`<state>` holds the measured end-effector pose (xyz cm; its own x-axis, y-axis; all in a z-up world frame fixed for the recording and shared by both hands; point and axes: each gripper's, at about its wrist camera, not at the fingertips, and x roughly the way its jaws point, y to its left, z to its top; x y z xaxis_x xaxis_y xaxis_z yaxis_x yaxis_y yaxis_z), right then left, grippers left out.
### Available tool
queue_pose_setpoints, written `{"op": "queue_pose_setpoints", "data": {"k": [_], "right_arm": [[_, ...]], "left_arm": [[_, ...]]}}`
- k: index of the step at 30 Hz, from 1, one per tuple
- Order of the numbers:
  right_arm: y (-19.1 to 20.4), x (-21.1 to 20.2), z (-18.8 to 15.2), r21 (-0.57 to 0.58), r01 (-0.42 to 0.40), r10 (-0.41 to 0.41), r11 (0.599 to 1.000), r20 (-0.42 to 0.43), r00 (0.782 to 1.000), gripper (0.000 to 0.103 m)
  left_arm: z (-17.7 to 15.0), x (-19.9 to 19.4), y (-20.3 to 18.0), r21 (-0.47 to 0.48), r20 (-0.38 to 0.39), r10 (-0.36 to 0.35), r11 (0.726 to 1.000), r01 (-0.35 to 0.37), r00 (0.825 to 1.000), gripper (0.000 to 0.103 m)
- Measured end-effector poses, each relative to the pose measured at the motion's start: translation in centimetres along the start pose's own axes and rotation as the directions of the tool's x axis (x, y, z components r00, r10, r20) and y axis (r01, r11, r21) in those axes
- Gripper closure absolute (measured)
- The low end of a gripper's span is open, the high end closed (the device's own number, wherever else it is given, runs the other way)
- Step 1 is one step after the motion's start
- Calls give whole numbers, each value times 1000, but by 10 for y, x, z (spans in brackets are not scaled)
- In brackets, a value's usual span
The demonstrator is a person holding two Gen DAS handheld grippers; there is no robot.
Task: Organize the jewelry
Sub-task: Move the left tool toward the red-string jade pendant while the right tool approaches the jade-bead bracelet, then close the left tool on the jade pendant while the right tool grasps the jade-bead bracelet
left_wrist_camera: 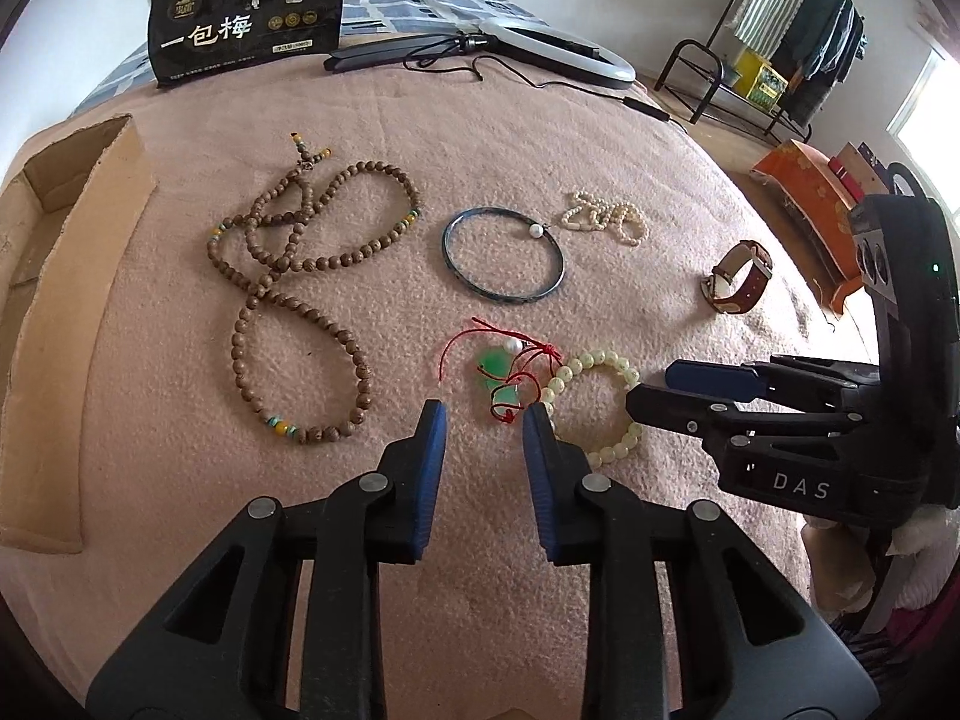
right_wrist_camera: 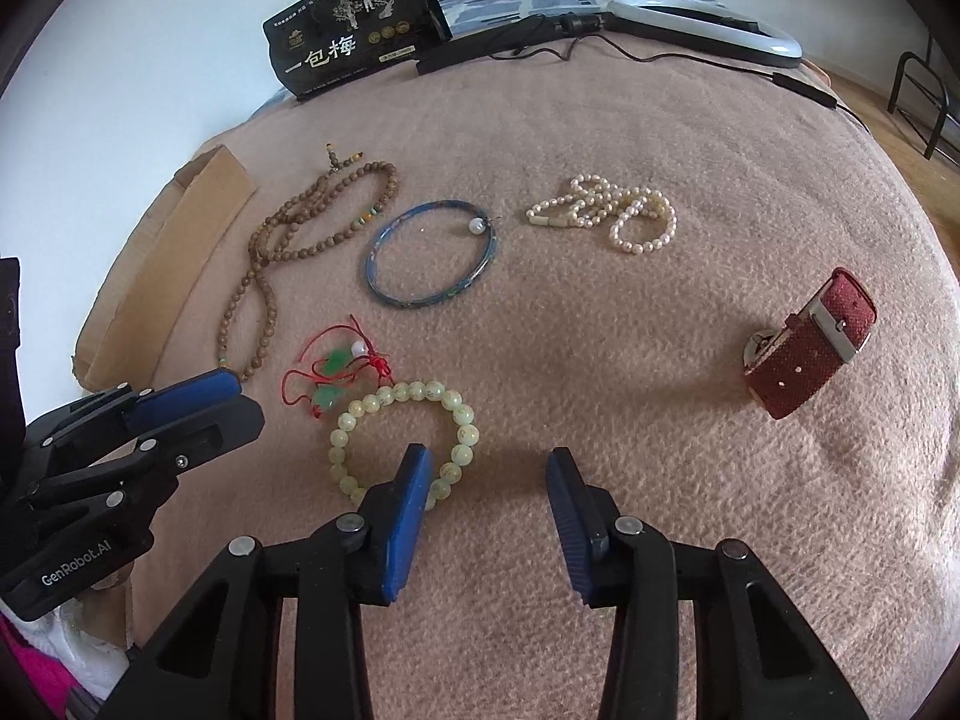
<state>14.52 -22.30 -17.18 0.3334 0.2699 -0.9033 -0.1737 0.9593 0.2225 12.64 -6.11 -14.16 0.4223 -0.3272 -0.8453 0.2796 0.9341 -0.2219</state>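
Observation:
Jewelry lies spread on a pink blanket [left_wrist_camera: 420, 540]. My left gripper [left_wrist_camera: 483, 414] stands open just short of a red cord with green pendants [left_wrist_camera: 498, 366], with nothing between its pads. My right gripper [right_wrist_camera: 489, 459] is open too, and its left finger [right_wrist_camera: 414, 480] overlaps the near side of a pale bead bracelet [right_wrist_camera: 420, 390]. Farther off lie a brown wooden bead necklace [left_wrist_camera: 300, 300], a blue bangle [left_wrist_camera: 510, 299] with a pearl, a pearl strand [right_wrist_camera: 606, 210] and a watch [right_wrist_camera: 810, 348] with a red strap. A cardboard box [left_wrist_camera: 78, 276] sits at the left.
A black snack bag [left_wrist_camera: 246, 12], a ring light [left_wrist_camera: 558, 51] and its cable lie along the blanket's far edge. An orange box [left_wrist_camera: 810, 192] and a clothes rack [left_wrist_camera: 780, 30] stand beyond the right side. The two grippers are close side by side.

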Motion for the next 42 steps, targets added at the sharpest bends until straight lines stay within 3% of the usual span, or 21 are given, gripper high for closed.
{"op": "queue_pose_setpoints", "data": {"k": [11, 29, 33, 37, 42], "right_arm": [[6, 7, 1, -51, 70, -70, 996, 0, 998, 75], [8, 8, 2, -72, 85, -86, 994, -1, 996, 75], [9, 8, 2, -70, 87, -88, 994, -2, 996, 75], [9, 8, 2, -74, 91, -92, 993, -2, 996, 75], [11, 8, 1, -84, 103, -103, 991, -1, 995, 74]], "left_arm": [[5, 23, -7, 14, -38, -7, 1000, 8, 999, 78], [16, 47, -7, 28, -71, 13, 1000, -11, 997, 79], [13, 48, -12, 74, -59, 65, 995, -60, 996, 79], [13, 48, -10, 62, -61, 77, 995, -73, 995, 86], [11, 47, -10, 79, -47, 78, 994, -75, 996, 87]]}}
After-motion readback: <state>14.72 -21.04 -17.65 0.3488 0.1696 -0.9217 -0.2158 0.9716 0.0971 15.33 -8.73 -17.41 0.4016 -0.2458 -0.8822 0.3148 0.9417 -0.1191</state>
